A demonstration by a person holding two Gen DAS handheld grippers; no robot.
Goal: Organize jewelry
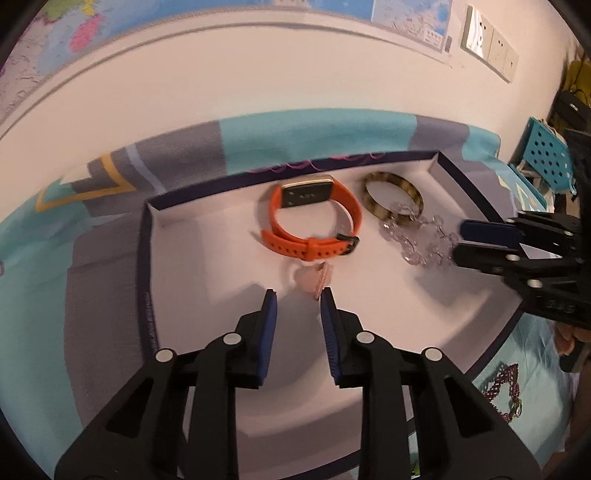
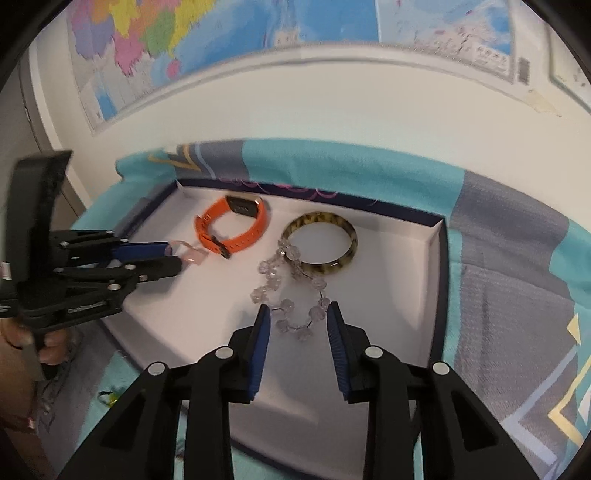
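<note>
Your left hand-held gripper [image 1: 298, 297] hangs over the near part of the shallow white tray [image 1: 207, 266], its blue pads apart with nothing pinched; the small pink piece [image 1: 314, 277] lies on the tray floor just beyond the fingertips, touching neither pad as far as that view tells. Your right hand-held gripper [image 2: 299, 314] is likewise spread, and the loop of the clear bead bracelet [image 2: 291, 295] lies between and just ahead of its pads without being squeezed. The left wrist view alone shows a magenta beaded chain [image 1: 502, 387] lying outside the tray on the teal and grey cloth [image 1: 295, 129], a turquoise perforated basket [image 1: 546, 155] at the far right, and a row of wall sockets [image 1: 487, 44]. The right wrist view alone shows your left fingers [image 2: 51, 350] wrapped round the left gripper's handle, and it shows that gripper from the side with the pink piece right at its tips. Both views show wall maps [image 2: 258, 33], but their print is too small and blurred to read, and the dark face of the orange watch [image 1: 314, 218] shows no legible text. Counted in the tray: one orange watch, one tortoiseshell bangle [image 2: 325, 243], one clear bead bracelet draped over the bangle's near edge, and one pink piece, four items in all.
</note>
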